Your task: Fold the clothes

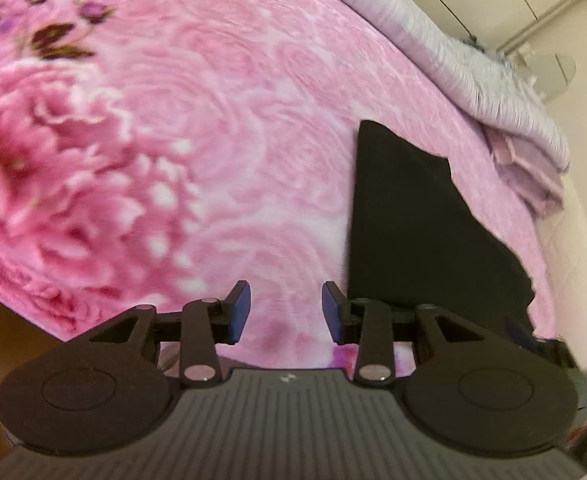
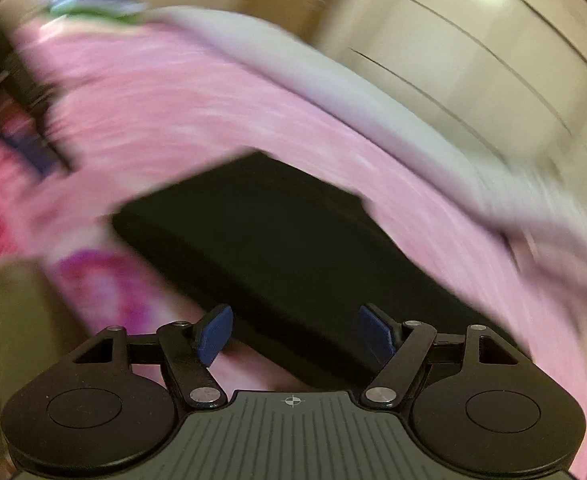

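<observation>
A black garment (image 1: 413, 232) lies folded flat on a pink floral blanket (image 1: 193, 140). In the left wrist view it is to the right of my left gripper (image 1: 286, 312), which is open and empty over the blanket, its right fingertip beside the garment's near corner. In the blurred right wrist view the garment (image 2: 277, 248) lies straight ahead. My right gripper (image 2: 295, 334) is open and empty just above its near edge. The left gripper (image 2: 17, 120) shows at the far left of that view.
A pale lilac ribbed cover (image 1: 453, 64) lies bunched along the far edge of the bed. Cream wardrobe doors (image 2: 473, 52) stand behind it. A brown surface (image 1: 9, 320) shows below the blanket's left edge.
</observation>
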Demonstrator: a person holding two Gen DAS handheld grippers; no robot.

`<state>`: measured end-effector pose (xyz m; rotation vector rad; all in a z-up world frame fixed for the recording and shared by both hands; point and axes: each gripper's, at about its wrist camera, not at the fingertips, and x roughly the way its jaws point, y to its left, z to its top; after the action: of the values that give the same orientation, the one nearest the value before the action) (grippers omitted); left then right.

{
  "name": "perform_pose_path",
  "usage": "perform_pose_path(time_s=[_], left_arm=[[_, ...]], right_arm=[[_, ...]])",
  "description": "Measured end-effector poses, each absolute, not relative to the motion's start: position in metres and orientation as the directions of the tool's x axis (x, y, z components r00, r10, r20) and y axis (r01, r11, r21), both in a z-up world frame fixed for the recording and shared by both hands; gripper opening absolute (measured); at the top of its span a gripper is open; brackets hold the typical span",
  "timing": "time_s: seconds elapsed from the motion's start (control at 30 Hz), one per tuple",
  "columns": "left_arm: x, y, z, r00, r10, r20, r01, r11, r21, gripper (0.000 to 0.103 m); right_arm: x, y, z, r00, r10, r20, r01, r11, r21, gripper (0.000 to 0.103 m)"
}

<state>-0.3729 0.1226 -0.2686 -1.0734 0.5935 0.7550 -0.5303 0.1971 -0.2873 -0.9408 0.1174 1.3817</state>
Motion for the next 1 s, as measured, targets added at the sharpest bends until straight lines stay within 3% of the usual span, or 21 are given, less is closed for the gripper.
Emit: perform_pose_path(time_s=[0.17, 0.33, 0.47, 0.57, 0.6, 0.63, 0.67, 0.8, 0.9, 1.0], left_arm=[[-0.382, 0.128, -0.274, 0.619, 0.244, -0.747, -0.784, 0.261, -0.564, 0.033], [-0.382, 0.134, -0.279, 0.629, 0.229, -0.743, -0.774, 0.268, -0.573, 0.033], [-0.379, 0.138, -0.283, 0.626, 0.224, -0.747, -0.777, 0.262, -0.573, 0.034], [-0.376, 0.141, -0.284, 0.621, 0.221, -0.752, -0.781, 0.26, -0.568, 0.034], [-0.375, 0.142, -0.284, 0.619, 0.221, -0.753, -0.782, 0.261, -0.566, 0.034], [-0.373, 0.142, -0.284, 0.617, 0.22, -0.755, -0.783, 0.261, -0.564, 0.034], [-0.372, 0.143, -0.283, 0.614, 0.221, -0.757, -0.785, 0.263, -0.56, 0.034], [-0.361, 0.147, -0.276, 0.601, 0.229, -0.765, -0.793, 0.285, -0.538, 0.035], [-0.342, 0.151, -0.268, 0.603, 0.225, -0.765, -0.787, 0.321, -0.527, 0.035], [-0.312, 0.152, -0.258, 0.624, 0.208, -0.753, -0.761, 0.379, -0.526, 0.034]], right_arm=[[-0.567, 0.221, -0.311, 0.177, 0.772, -0.611, -0.797, -0.252, -0.548, 0.074], [-0.586, 0.232, -0.328, 0.193, 0.785, -0.588, -0.741, -0.276, -0.612, 0.073], [-0.587, 0.241, -0.333, 0.171, 0.791, -0.588, -0.736, -0.294, -0.61, 0.049], [-0.59, 0.245, -0.337, 0.169, 0.8, -0.576, -0.72, -0.299, -0.626, 0.046], [-0.59, 0.247, -0.337, 0.172, 0.802, -0.572, -0.718, -0.295, -0.63, 0.041], [-0.59, 0.249, -0.338, 0.176, 0.804, -0.568, -0.717, -0.291, -0.633, 0.032], [-0.588, 0.253, -0.338, 0.183, 0.796, -0.578, -0.73, -0.283, -0.622, 0.013], [-0.555, 0.256, -0.313, 0.105, 0.803, -0.586, -0.91, -0.161, -0.383, 0.009], [-0.496, 0.238, -0.279, 0.003, 0.851, -0.526, -0.998, 0.034, 0.05, 0.009], [-0.423, 0.197, -0.257, 0.039, 0.916, -0.4, -0.871, 0.227, 0.435, 0.009]])
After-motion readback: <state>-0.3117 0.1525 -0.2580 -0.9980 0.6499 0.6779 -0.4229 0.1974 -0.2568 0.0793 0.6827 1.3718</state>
